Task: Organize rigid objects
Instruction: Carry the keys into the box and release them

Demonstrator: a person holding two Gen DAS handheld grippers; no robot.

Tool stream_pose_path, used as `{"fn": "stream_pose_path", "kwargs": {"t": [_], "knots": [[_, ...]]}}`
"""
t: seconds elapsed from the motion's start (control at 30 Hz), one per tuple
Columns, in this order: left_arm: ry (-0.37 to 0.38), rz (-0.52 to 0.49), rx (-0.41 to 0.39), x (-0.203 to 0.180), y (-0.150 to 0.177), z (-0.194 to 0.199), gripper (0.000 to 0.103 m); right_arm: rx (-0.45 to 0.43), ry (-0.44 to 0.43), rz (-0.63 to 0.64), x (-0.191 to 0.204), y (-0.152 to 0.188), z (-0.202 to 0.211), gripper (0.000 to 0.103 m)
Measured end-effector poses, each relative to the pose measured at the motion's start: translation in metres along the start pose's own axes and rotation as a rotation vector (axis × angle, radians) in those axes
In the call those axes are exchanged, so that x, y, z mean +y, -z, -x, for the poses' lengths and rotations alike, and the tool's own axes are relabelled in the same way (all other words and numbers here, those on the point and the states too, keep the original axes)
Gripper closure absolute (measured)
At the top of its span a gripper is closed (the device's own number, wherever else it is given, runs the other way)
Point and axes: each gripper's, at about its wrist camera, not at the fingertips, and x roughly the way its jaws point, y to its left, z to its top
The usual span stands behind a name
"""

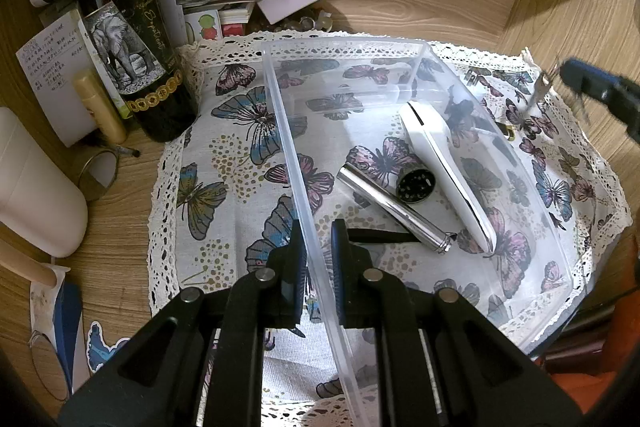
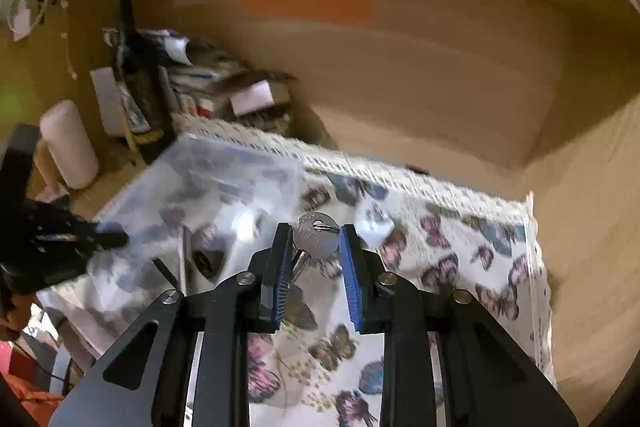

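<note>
Right now the right gripper pinches a small silver key by its round head, raised above the butterfly cloth, with the clear bin toward ten o'clock. Meanwhile the left gripper is clamped on the bin's near wall. Such a thin hold could let the dangling key swivel and drop short of the bin.

A clear plastic bin sits on a butterfly-print cloth, holding a white handled gadget, a shiny metal tube lying aslant and a small dark round disc between them; a silver key hangs in the air beside the bin
</note>
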Motion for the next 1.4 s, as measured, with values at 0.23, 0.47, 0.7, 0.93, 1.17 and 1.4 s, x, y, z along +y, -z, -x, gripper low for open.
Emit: {"fn": "stream_pose_path", "kwargs": {"t": [0.23, 0.47, 0.7, 0.93, 1.17, 1.4], "knots": [[0.0, 0.0, -0.001, 0.0, 0.0, 0.0, 0.092, -0.062, -0.072, 0.058, 0.029, -0.021, 0.007, 0.081], [0.001, 0.0, 0.0, -0.002, 0.0, 0.0, 0.092, -0.051, -0.147, 0.124, 0.06, -0.026, -0.005, 0.081], [0.002, -0.002, 0.0, -0.003, -0.001, 0.0, 0.092, 0.013, -0.199, 0.162, 0.076, -0.012, -0.019, 0.081], [0.002, -0.002, -0.001, -0.003, 0.0, 0.0, 0.092, 0.116, -0.221, 0.183, 0.081, 0.008, -0.037, 0.091], [0.001, -0.003, 0.0, -0.003, 0.0, 0.0, 0.092, 0.149, -0.213, 0.151, 0.071, 0.013, -0.042, 0.091], [0.001, -0.004, 0.0, -0.003, 0.0, 0.0, 0.092, 0.109, -0.166, 0.085, 0.049, 0.001, -0.035, 0.081]]}}
